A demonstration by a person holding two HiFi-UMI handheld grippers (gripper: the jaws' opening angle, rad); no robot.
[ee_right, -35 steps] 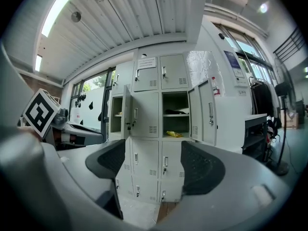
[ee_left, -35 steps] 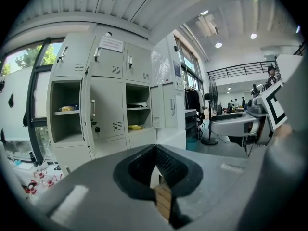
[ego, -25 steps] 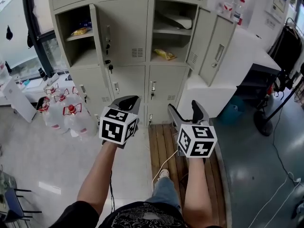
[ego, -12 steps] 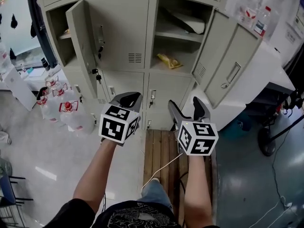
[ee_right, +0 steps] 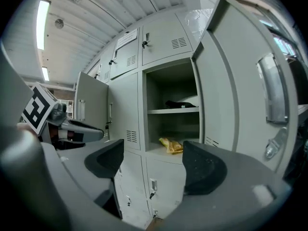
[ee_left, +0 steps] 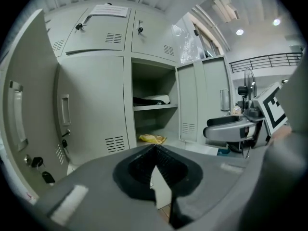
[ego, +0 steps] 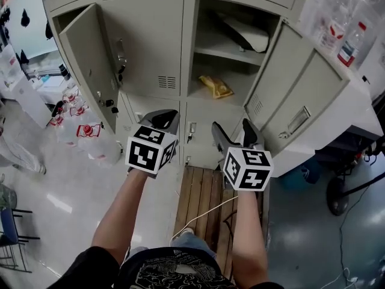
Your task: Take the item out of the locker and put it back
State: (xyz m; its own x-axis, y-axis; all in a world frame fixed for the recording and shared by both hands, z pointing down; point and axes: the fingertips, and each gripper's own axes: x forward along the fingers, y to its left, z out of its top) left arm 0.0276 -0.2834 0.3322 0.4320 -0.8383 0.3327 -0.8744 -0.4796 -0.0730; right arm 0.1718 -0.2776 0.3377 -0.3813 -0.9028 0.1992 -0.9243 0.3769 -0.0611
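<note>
— Where are our left tongs (ee_left: 154, 152)?

— We hold them low in front of the locker (ego: 190, 47), jaws pressed together with nothing between them.

— And our right tongs (ee_right: 151, 163)?

— Just beside the left ones, jaws apart and empty, facing the open compartment.

— Where do we see the item?

— The yellow packet (ego: 215, 87) lies on the floor of that compartment, well apart from both tongs. Above it a dark and white bundle (ego: 245, 35) rests on the upper shelf (ego: 215, 46).

— And around us?

— The compartment's door (ego: 289, 95) swings out to our right. Water bottles (ego: 90, 140) stand on the floor to our left, and wooden slats (ego: 204, 191) lie under us.
</note>
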